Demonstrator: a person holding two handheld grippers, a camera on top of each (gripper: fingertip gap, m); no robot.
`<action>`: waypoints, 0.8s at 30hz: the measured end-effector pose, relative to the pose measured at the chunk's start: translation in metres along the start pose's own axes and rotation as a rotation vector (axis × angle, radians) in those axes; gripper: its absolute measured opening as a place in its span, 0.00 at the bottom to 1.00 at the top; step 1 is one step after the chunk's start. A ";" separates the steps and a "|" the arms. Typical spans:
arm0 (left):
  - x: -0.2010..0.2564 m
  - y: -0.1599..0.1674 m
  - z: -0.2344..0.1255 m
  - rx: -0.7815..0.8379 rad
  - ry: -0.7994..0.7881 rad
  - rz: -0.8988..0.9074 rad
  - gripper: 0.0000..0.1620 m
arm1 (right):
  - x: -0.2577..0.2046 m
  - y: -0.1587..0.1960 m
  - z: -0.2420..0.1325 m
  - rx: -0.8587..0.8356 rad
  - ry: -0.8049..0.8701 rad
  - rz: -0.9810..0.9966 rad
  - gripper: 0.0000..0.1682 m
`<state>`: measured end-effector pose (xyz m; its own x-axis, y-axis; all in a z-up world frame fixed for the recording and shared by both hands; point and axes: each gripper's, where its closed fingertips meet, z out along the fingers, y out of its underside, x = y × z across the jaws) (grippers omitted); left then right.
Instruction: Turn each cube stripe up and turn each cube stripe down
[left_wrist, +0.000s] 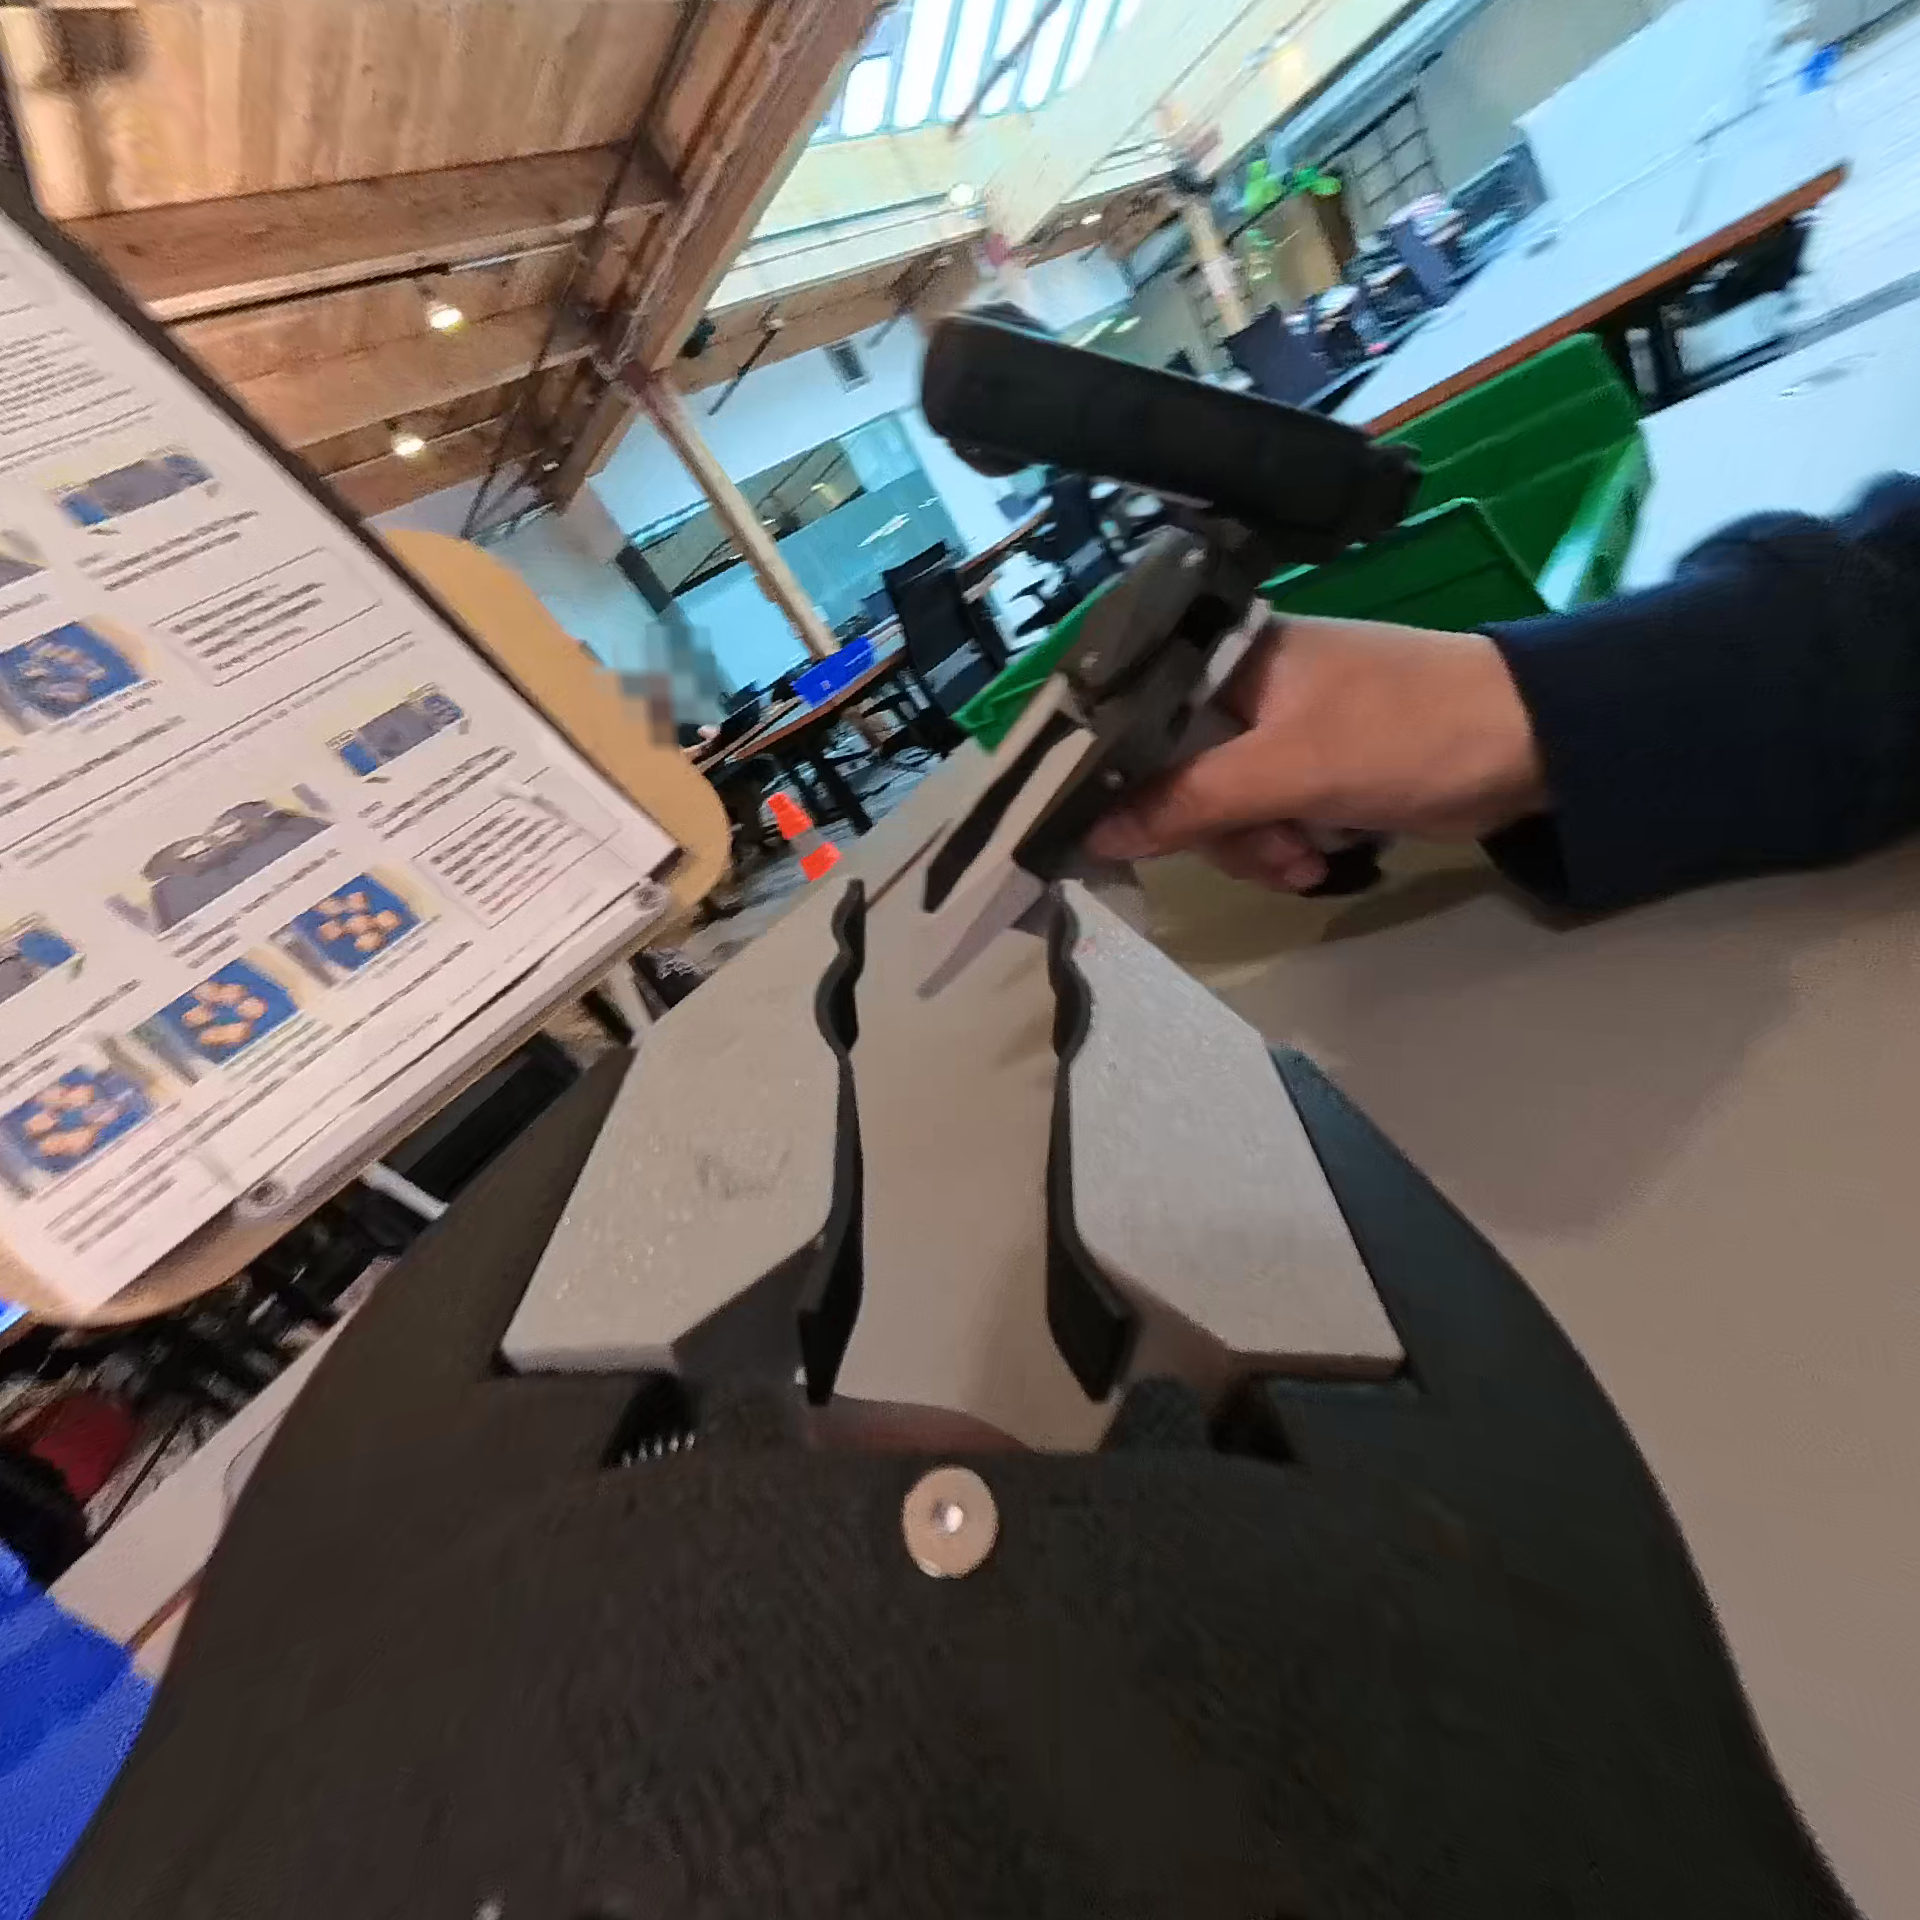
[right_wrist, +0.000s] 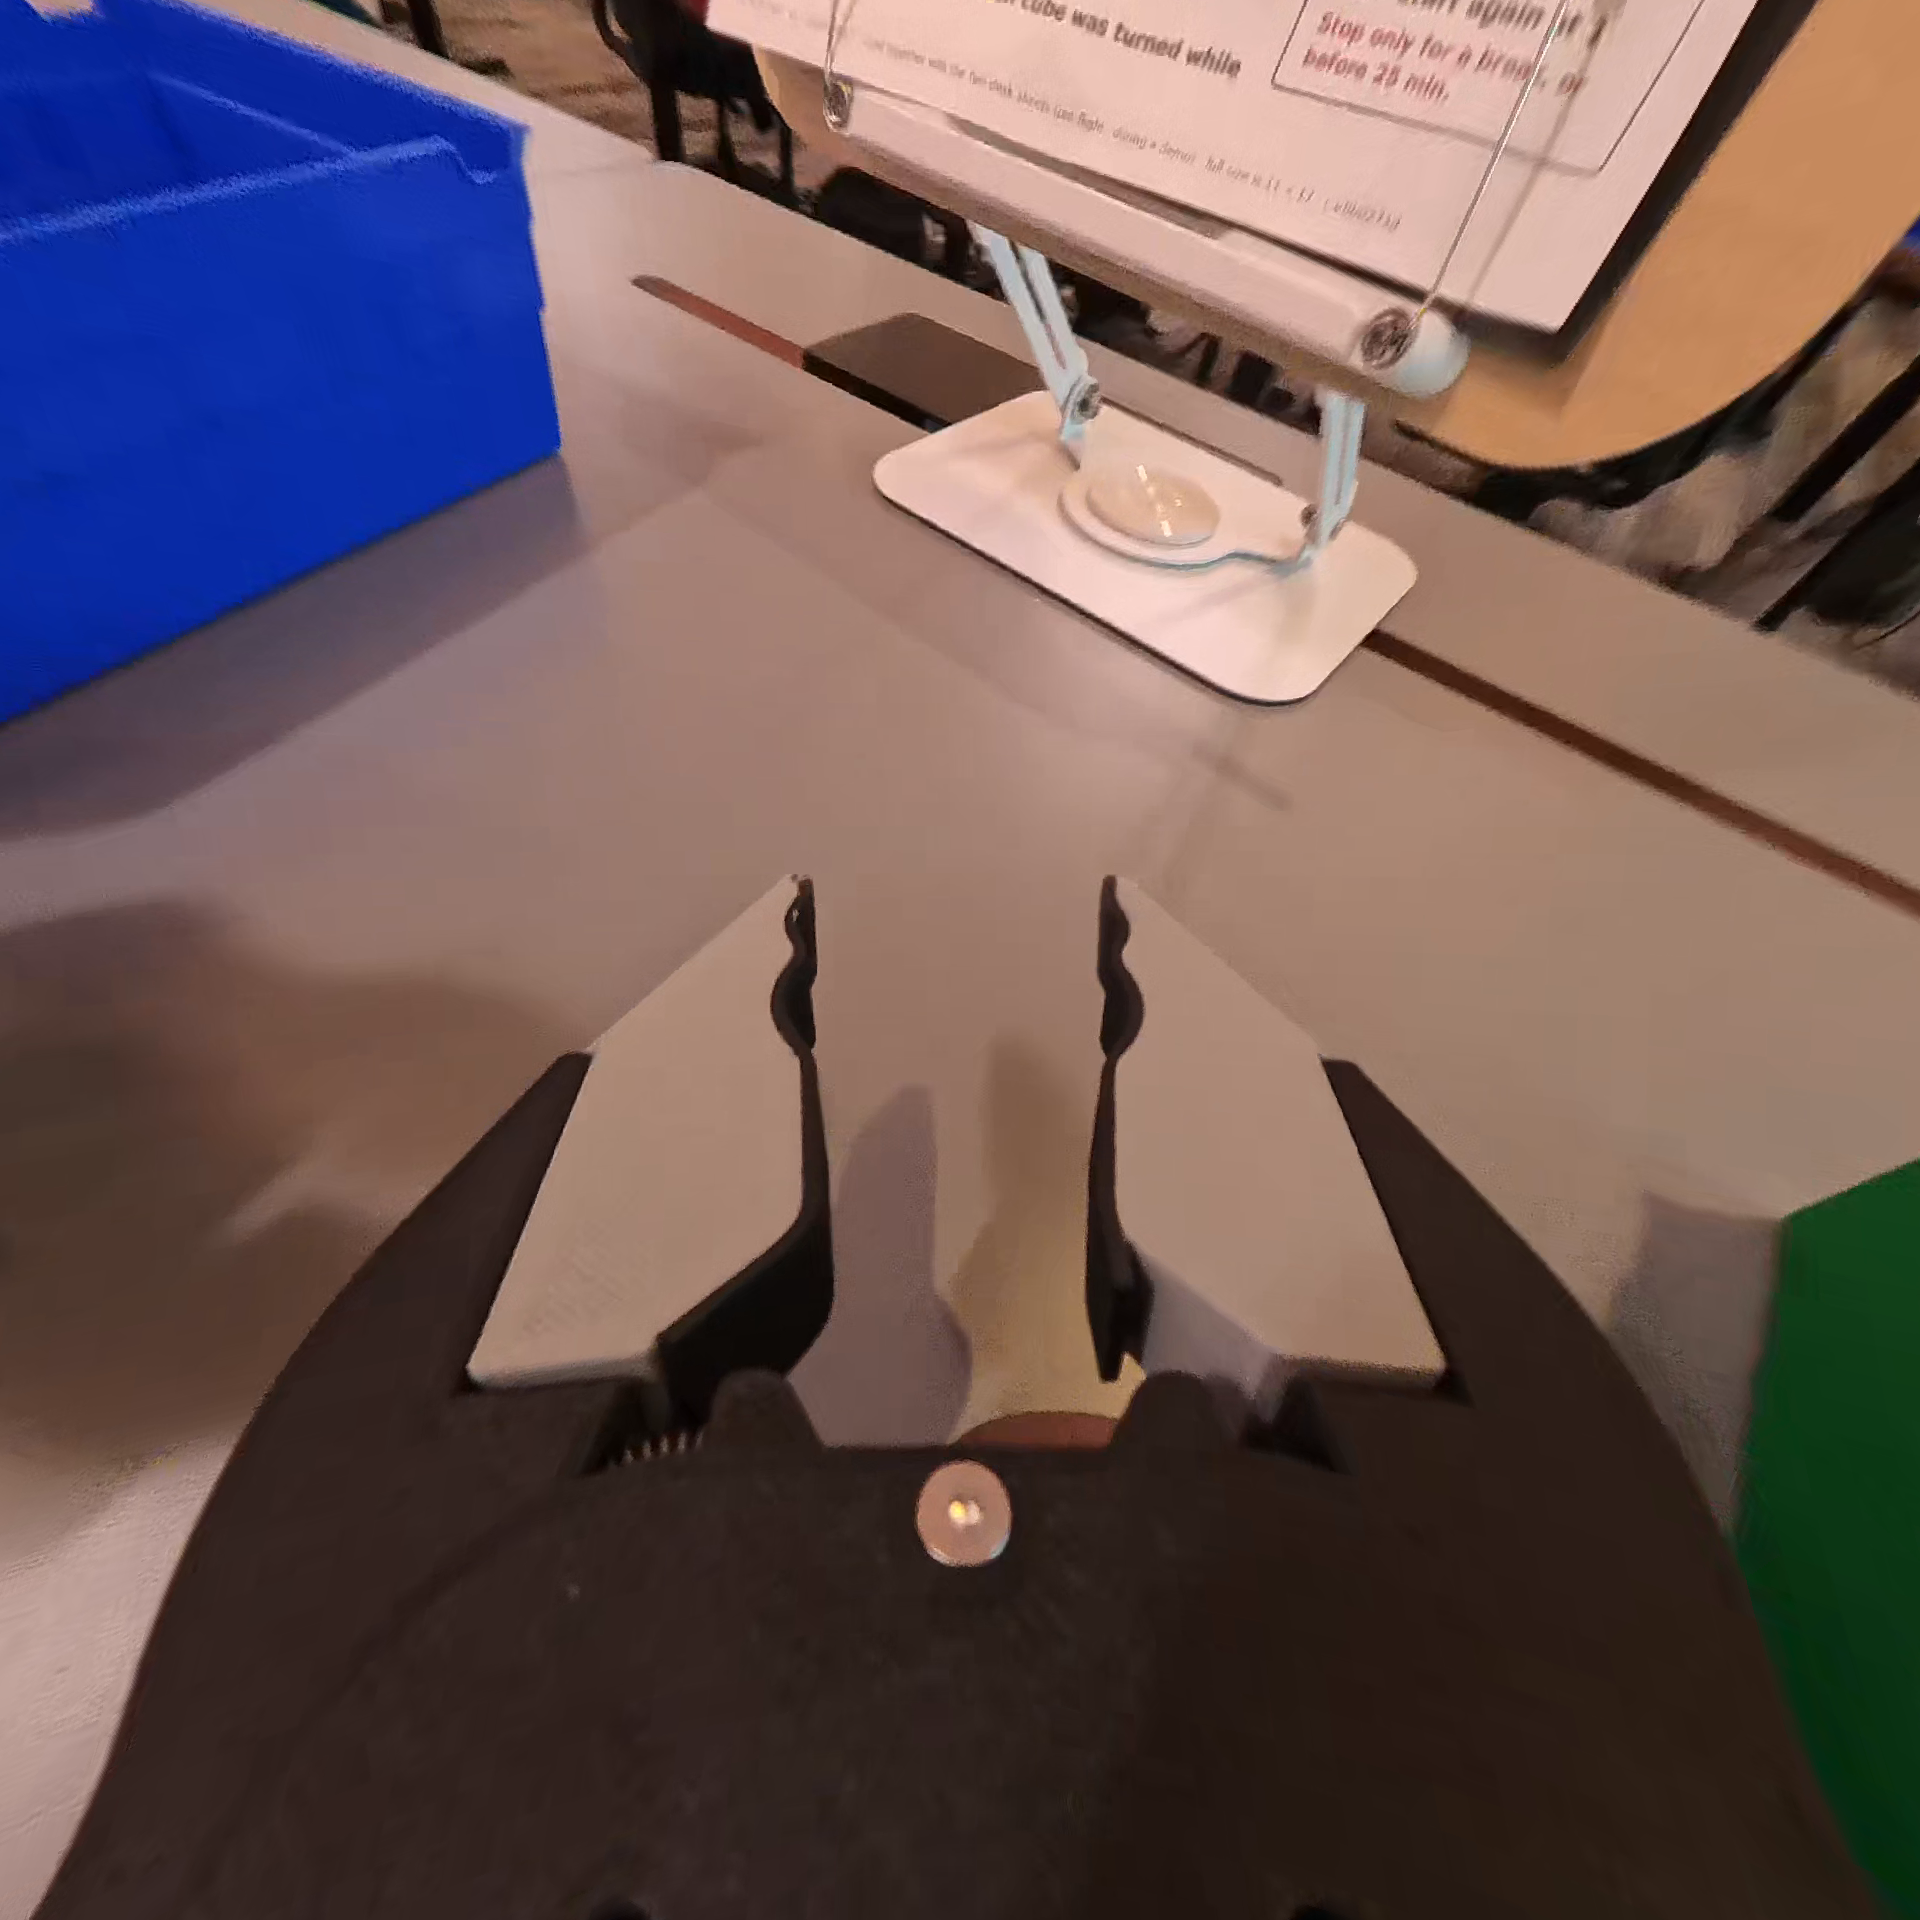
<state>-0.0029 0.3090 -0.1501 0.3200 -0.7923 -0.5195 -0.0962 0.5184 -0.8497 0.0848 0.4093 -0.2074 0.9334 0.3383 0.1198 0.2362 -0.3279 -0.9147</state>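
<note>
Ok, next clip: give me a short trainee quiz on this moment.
1. True or false: the right gripper is holding a cube.
2. In the right wrist view, what sits on the table ahead of the right gripper? A) a white stand B) a red cup C) a laptop
3. Fill in: in the right wrist view, the bin at upper left is ___ in colour.

Key: 1 false, it is open and empty, like the left gripper. 2 A. 3 blue.
</note>
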 end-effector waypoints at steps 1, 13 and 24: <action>-0.006 -0.002 0.000 -0.008 -0.039 -0.019 0.21 | -0.003 -0.001 0.000 0.010 -0.027 0.037 0.31; -0.236 0.036 -0.116 -0.382 -0.679 -0.415 0.35 | -0.018 -0.003 -0.004 0.022 -0.105 0.079 0.30; -0.290 0.234 -0.170 -0.961 -0.831 -0.789 0.39 | -0.021 0.002 -0.001 0.000 -0.107 0.061 0.30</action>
<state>-0.2785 0.6054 -0.2131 0.9828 -0.1843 0.0071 -0.1088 -0.6105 -0.7845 0.0655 0.4005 -0.2108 0.9119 0.4099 0.0216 0.1795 -0.3509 -0.9190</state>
